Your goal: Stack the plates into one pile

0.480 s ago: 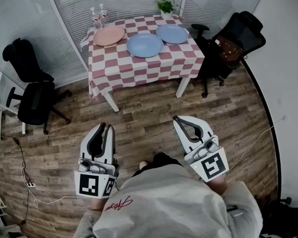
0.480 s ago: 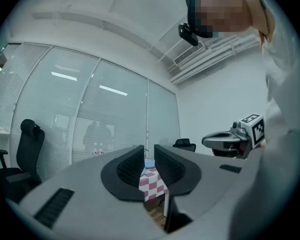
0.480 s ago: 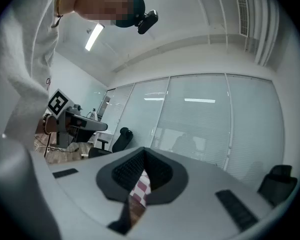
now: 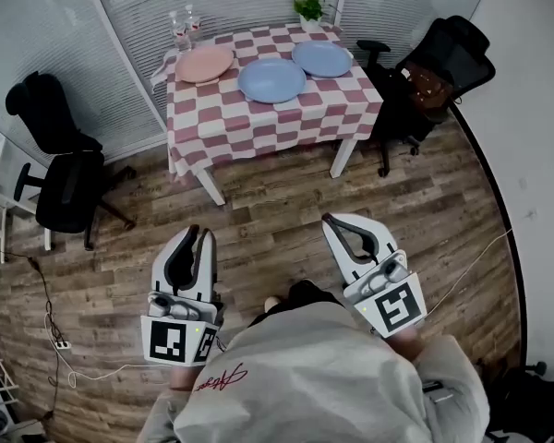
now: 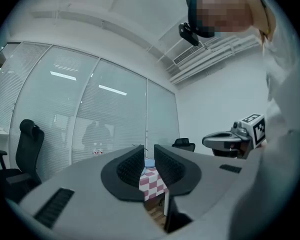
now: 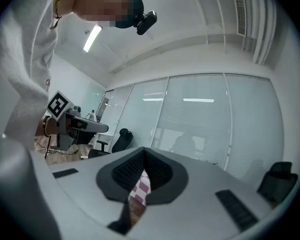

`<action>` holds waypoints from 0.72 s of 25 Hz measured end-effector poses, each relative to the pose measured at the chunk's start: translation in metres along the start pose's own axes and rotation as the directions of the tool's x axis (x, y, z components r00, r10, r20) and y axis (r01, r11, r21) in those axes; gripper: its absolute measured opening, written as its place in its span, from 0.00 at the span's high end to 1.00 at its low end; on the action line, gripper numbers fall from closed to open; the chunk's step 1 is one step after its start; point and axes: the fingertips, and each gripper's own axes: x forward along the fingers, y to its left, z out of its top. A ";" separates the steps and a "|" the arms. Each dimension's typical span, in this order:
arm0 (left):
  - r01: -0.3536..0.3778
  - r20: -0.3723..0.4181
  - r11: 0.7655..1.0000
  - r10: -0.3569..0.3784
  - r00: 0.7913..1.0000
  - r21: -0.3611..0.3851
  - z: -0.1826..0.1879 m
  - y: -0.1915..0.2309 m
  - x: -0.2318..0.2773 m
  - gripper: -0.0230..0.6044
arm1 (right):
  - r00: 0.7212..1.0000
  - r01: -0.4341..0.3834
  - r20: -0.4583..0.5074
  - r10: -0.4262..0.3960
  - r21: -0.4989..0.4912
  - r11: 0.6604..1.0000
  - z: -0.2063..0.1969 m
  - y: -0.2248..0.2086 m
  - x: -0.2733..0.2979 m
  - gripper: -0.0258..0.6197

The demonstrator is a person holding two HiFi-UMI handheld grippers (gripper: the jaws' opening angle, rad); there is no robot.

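Observation:
Three plates lie apart on the checkered table [image 4: 268, 123] far ahead: a pink plate [image 4: 203, 64] at the left, a blue plate [image 4: 271, 79] in the middle and a second blue plate [image 4: 321, 58] at the right. Both grippers are held low near the person's body, over the wooden floor and well short of the table. My left gripper [image 4: 196, 234] [image 5: 149, 160] has a narrow gap between its jaws with nothing in it. My right gripper [image 4: 332, 221] [image 6: 142, 160] is shut and empty. A strip of the tablecloth shows past each gripper's jaws.
Two glasses [image 4: 180, 26] and a small potted plant [image 4: 307, 9] stand at the table's far edge. Black office chairs stand left [image 4: 60, 169] and right [image 4: 434, 67] of the table. Glass walls with blinds close the room behind it. Cables lie on the floor at the left.
The head view has shifted slightly, so the table sits a touch to the right. Both grippers hold nearly the same place.

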 end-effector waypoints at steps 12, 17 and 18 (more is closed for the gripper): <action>0.020 -0.015 1.000 -0.020 1.000 -0.006 -0.003 0.005 0.002 0.85 | 1.000 -0.023 0.001 0.023 -0.016 1.000 0.001 0.013 -0.001 0.94; 0.039 -0.024 0.999 -0.039 0.999 -0.013 -0.007 0.005 0.010 0.85 | 1.000 0.005 -0.019 -0.005 -0.002 1.000 -0.008 0.007 -0.001 0.94; 0.042 -0.024 0.999 -0.042 0.999 -0.012 -0.007 0.005 0.013 0.85 | 1.000 0.010 -0.019 -0.010 -0.002 1.000 -0.008 0.004 0.000 0.94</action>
